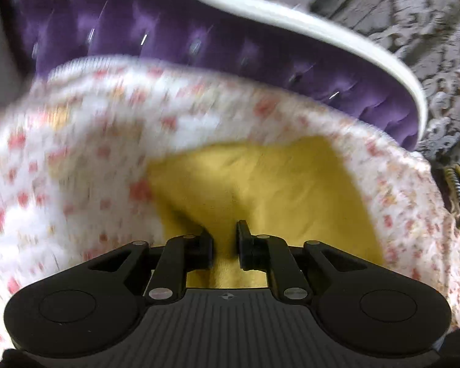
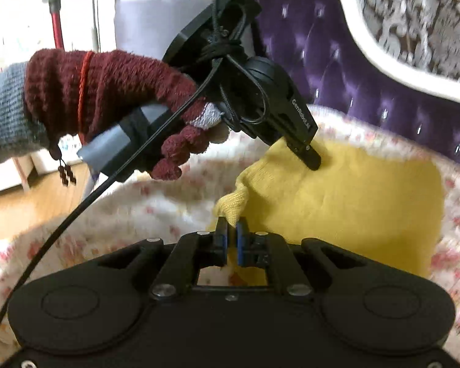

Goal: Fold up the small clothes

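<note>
Lying on a floral bedspread (image 2: pixel 156 202), a small yellow knitted garment (image 2: pixel 352 202) spreads flat across its middle, with 1 corner lifted at the near left side. That raised corner, a ribbed edge, sits between the blue pads of the right gripper (image 2: pixel 231 233), whose jaws stand narrow and pinch the knit. Farther up the cloth, the left gripper (image 2: pixel 311 161) presses its black tips down onto the upper left edge of the yellow piece; from its own camera its jaws (image 1: pixel 224 242) show a small gap with yellow fabric under and between them, though I cannot tell whether the pads actually press it. A hand in a dark red knitted glove (image 2: pixel 107 92) holds that gripper's grey handle, a grey sleeve (image 2: pixel 6 107) behind it and a black cable (image 2: pixel 76 214) trailing down to the left. Beyond the bedspread rises a purple tufted headboard (image 2: pixel 337 61) with a white curved frame (image 2: pixel 398 58), and behind it patterned grey wallpaper (image 2: pixel 414 9). A wooden floor (image 2: pixel 21 208) shows at the left.
</note>
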`<state>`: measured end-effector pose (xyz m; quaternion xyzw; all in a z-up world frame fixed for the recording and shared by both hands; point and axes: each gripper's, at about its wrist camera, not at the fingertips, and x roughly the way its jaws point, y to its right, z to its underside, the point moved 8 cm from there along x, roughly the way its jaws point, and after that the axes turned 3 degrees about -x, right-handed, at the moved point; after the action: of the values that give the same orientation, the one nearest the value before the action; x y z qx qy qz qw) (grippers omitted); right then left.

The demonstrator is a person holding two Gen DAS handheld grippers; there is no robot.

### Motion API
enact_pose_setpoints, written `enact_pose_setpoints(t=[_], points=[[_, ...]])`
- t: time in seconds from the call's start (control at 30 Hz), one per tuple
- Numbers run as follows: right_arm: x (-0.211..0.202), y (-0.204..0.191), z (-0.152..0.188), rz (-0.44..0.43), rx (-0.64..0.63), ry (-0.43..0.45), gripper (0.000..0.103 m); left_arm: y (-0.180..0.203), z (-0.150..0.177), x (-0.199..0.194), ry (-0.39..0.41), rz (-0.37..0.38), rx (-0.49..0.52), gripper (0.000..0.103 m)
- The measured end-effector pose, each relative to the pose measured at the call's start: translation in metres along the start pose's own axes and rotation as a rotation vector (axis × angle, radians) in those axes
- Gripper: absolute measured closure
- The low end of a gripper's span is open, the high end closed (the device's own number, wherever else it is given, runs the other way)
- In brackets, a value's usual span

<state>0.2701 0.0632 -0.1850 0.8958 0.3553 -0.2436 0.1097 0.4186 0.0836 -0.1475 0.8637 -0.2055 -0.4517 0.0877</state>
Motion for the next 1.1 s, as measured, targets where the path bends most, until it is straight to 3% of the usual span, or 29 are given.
enact_pose_setpoints(t=[0.17,0.33,0.47,0.57,0.63,0.67,0.73,0.87,0.97,1.03,1.1], points=[[-0.002,0.003,0.008,-0.029,0.018,-0.030,0.075,-0.019,-0.012,0.012,0.055,0.090,-0.186,0.064],[-0.011,0.008,0.013,-0.031,0.047,-0.039,0.075,-0.014,-0.036,0.023,0.102,0.051,-0.110,0.064],[-0.013,0.010,0.013,-0.030,0.069,-0.037,0.075,-0.005,-0.055,0.021,0.205,0.064,-0.052,0.064],[-0.018,0.012,0.011,-0.029,0.080,-0.032,0.075,-0.001,-0.067,0.023,0.228,-0.011,0.036,0.064],[-0.024,0.016,0.008,-0.026,0.088,-0.022,0.067,-0.003,-0.072,0.026,0.223,-0.132,0.113,0.064],[-0.030,0.019,0.006,-0.023,0.097,-0.012,0.056,-0.006,-0.073,0.026,0.222,-0.183,0.141,0.064],[-0.041,0.027,0.000,-0.020,0.125,0.011,0.048,-0.012,-0.075,0.022,0.224,-0.247,0.171,0.064],[-0.063,0.057,-0.014,0.036,0.180,0.060,0.045,-0.017,-0.068,-0.004,0.245,-0.248,0.142,0.057],[-0.064,0.080,-0.020,0.087,0.192,0.061,0.030,-0.007,-0.052,-0.022,0.237,-0.209,0.137,0.043],[-0.062,0.090,-0.024,0.110,0.200,0.061,0.025,0.000,-0.039,-0.032,0.216,-0.198,0.138,0.040],[-0.058,0.098,-0.028,0.125,0.198,0.057,0.004,0.009,-0.025,-0.043,0.204,-0.191,0.143,0.034]])
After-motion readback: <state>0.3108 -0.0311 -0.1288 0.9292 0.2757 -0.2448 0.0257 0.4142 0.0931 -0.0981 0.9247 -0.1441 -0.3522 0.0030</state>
